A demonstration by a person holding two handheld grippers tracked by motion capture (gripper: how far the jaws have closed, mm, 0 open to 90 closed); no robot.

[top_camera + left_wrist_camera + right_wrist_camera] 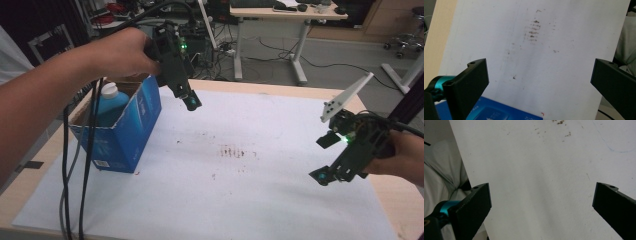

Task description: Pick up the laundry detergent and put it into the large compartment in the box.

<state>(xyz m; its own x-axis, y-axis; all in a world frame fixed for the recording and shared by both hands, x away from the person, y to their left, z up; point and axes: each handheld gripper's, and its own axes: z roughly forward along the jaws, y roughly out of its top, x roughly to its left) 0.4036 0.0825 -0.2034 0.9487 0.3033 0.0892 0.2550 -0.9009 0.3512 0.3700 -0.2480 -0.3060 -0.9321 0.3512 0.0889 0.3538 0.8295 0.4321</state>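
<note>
At the high view's left, a blue bottle (111, 102) stands in an open blue carton (131, 131); probably rigid, slick, liquid-heavy, best gripped below its white cap. Left gripper (537, 82) and right gripper (541, 205) jaws are spread, empty.

Wide open white sheet (240, 190) across the middle of the table, nothing standing on it, only brown smudges (232, 151); the one obstacle is the blue box (131, 131) at the left edge, a blue bottle (109, 102) upright inside, cables (70, 165) hanging beside it.
</note>
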